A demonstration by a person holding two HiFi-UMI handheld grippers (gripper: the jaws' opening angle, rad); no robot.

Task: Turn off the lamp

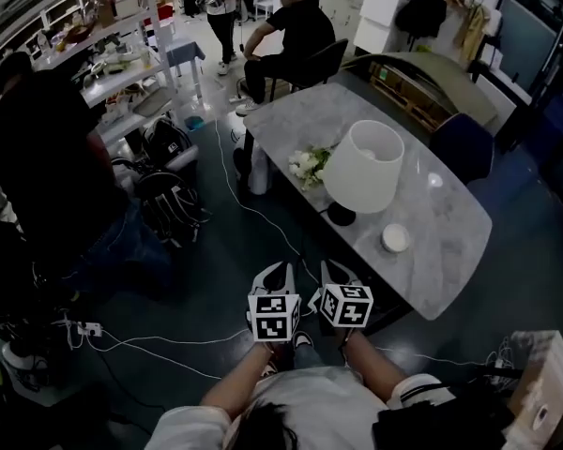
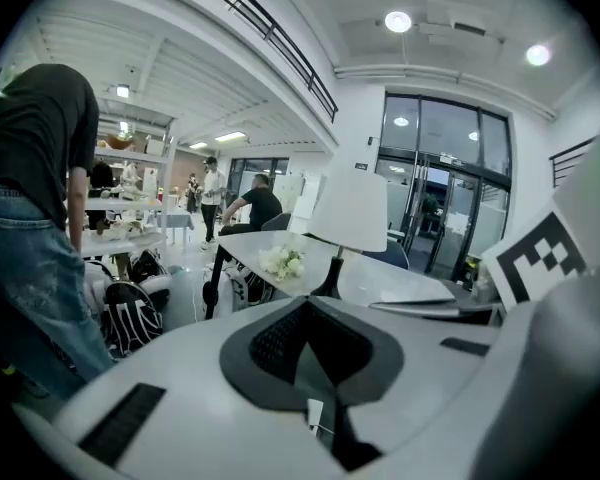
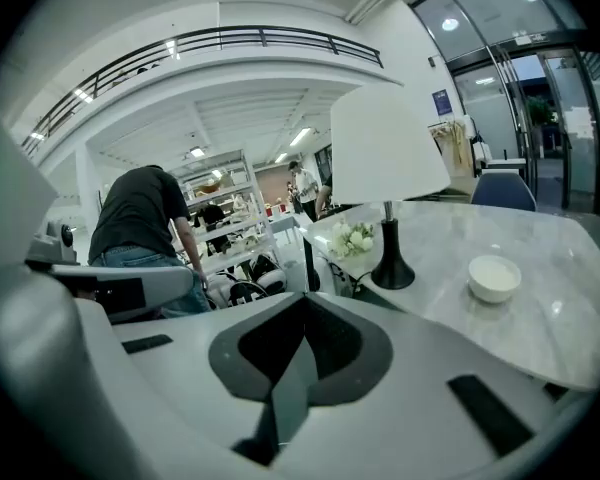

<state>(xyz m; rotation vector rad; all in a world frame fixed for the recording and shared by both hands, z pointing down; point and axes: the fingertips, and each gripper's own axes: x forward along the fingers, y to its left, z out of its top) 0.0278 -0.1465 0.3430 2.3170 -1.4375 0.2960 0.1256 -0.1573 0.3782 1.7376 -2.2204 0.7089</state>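
The lamp (image 1: 364,167) has a white shade and a black foot and stands on the grey marble table (image 1: 450,242). It also shows ahead in the left gripper view (image 2: 348,208) and in the right gripper view (image 3: 385,143). My left gripper (image 1: 276,272) and right gripper (image 1: 334,272) hang side by side over the floor, short of the table's near edge. Both point toward the lamp. The left gripper (image 2: 308,306) is shut and holds nothing. The right gripper (image 3: 305,300) is likewise shut and holds nothing.
A small white bowl (image 1: 395,238) and a bunch of white flowers (image 1: 308,165) sit by the lamp. A person in black (image 1: 38,157) bends at the left beside bags (image 1: 169,204). Cables (image 1: 169,340) and a power strip (image 1: 87,328) lie on the floor. A blue chair (image 1: 464,143) stands behind the table.
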